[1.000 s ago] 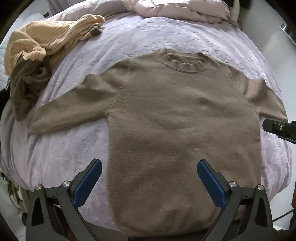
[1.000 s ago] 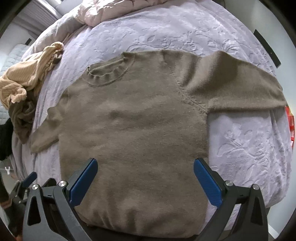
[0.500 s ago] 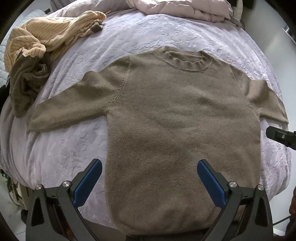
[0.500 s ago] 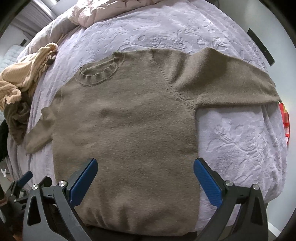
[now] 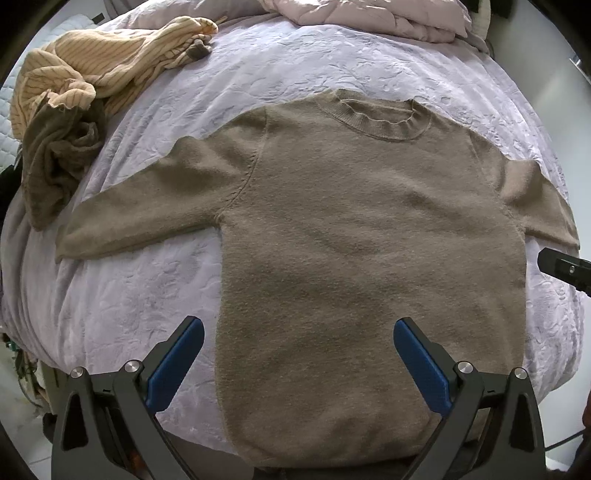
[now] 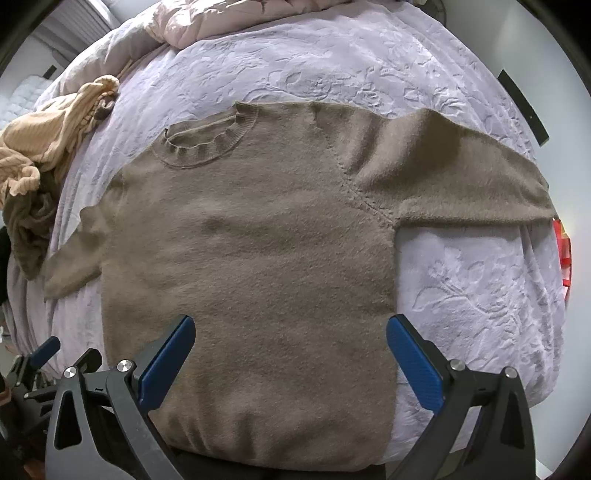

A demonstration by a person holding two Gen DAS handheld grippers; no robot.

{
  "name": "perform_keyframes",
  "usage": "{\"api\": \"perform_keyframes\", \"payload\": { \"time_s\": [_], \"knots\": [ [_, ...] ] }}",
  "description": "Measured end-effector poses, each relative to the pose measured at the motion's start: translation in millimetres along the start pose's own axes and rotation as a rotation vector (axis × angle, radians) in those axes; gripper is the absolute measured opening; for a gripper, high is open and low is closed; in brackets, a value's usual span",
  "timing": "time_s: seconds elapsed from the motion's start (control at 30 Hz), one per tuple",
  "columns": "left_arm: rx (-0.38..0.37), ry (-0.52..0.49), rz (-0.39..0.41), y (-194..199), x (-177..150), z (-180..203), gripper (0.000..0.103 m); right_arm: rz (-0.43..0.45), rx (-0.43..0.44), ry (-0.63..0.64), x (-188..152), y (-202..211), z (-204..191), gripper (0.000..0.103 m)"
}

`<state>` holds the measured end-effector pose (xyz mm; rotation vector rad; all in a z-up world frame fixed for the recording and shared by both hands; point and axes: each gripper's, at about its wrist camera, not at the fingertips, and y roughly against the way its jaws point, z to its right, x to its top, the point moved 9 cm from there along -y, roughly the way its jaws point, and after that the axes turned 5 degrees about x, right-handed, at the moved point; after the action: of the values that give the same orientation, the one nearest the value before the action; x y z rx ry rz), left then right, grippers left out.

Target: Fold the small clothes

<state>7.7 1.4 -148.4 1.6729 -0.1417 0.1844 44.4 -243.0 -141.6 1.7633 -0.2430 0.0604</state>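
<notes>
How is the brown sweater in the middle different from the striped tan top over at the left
The brown sweater lies spread flat, sleeves out to both sides; the striped tan top is bunched in a heap. The sweater is plain and fuzzy; the top is ribbed with thin stripes. Both rest on the lilac bedspread.

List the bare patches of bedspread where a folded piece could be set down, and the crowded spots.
Free: lilac embossed bedspread right of the taupe knit sweater body, below its right sleeve; the patch below the left sleeve; the strip beyond the ribbed collar, before the pink quilt. Crowded: far left corner, with the striped beige garment and the crumpled olive garment.
</notes>
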Motion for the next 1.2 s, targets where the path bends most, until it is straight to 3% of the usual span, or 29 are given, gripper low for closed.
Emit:
{"api": "perform_keyframes", "payload": {
  "time_s": [1.2],
  "knots": [
    [-0.020,0.077,-0.030,-16.6,-4.5,-25.9,0.103,-0.002,-0.049,0.050,4.3,-0.7,-9.8,0.103]
  ]
}}
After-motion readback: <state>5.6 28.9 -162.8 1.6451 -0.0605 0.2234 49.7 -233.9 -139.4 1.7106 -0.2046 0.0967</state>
